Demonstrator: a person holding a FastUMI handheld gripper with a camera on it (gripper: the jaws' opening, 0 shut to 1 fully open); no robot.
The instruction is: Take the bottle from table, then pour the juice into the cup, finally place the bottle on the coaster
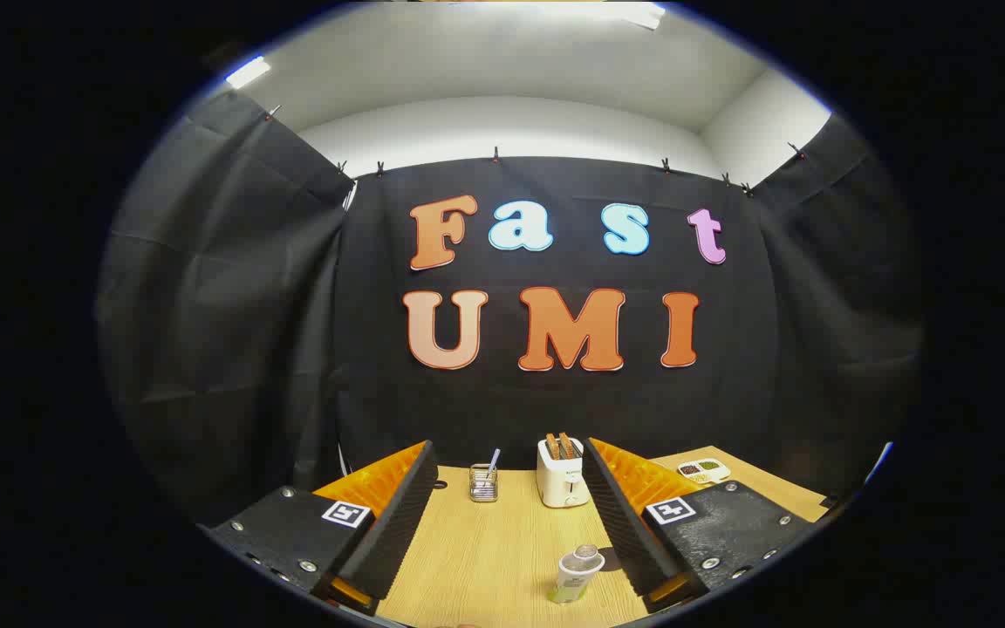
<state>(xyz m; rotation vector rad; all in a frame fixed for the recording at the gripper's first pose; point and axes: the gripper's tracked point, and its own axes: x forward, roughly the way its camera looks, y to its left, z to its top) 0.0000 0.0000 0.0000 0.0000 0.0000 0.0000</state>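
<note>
Wood-grain surface under a draped booth

Black cloth walls (232, 331) hang creased beneath a white ceiling. The pale surface (485, 558) carries a boxy white toaster (562, 475), a wire holder (483, 482) and a small dish (703, 471). The gripper (507, 515) is spread wide; the cylindrical bottle (576, 576) stands between its ribbed fingers

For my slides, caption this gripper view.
Open gripper above a wooden table, small white capped bottle between its fingers, white toaster beyond.

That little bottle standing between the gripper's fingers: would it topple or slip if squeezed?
The bottle stands upright, taller than wide, so a sideways nudge would probably tip it. It looks like small, light plastic, likely easy to lift. Its smooth rounded side might slip. The gripper is open, its fingers either side, not touching.
</note>
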